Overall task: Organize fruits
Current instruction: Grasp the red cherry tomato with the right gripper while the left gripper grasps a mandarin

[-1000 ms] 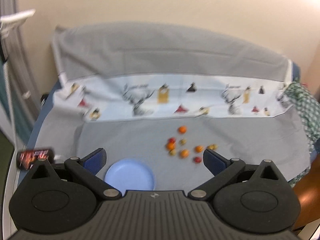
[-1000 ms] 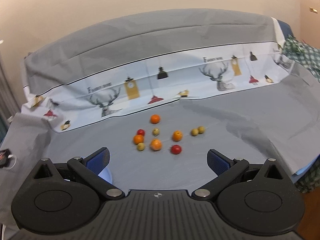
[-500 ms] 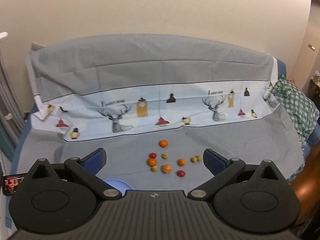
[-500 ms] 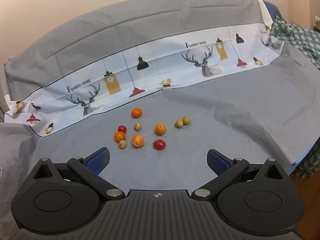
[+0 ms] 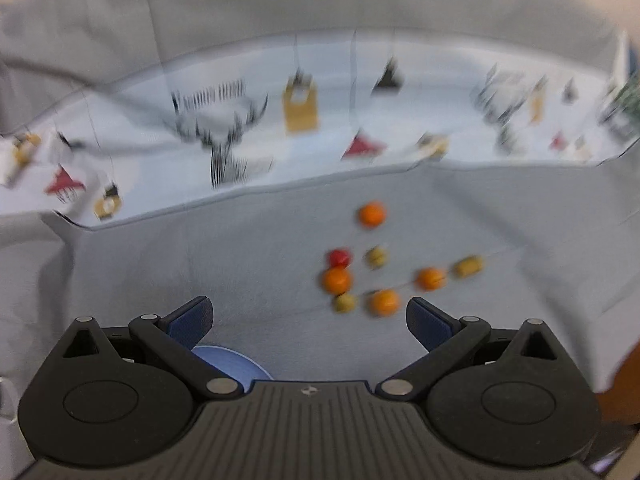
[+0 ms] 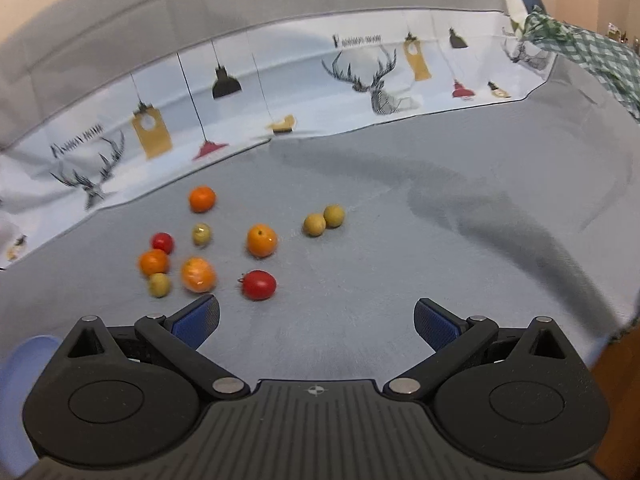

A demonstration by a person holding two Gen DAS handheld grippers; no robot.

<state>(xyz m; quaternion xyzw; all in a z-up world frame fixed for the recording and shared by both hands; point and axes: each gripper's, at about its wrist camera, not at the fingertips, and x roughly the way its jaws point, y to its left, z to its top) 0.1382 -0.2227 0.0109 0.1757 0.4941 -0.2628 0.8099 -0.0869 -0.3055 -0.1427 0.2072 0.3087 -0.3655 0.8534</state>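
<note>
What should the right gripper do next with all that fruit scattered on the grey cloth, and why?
Probably ease the right gripper forward and a little left, down over the red tomato. Its jaws stand wide open and empty, that tomato is the nearest fruit with clear cloth around it, and the blue plate sits close by at the left to receive it.

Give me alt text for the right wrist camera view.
Ten small fruits, orange, red and yellow-green, lie loose on a grey cloth, just ahead of the open, empty right tool. A blue plate peeks in at the lower left, and a deer-and-lamp printed sheet runs behind.
</note>
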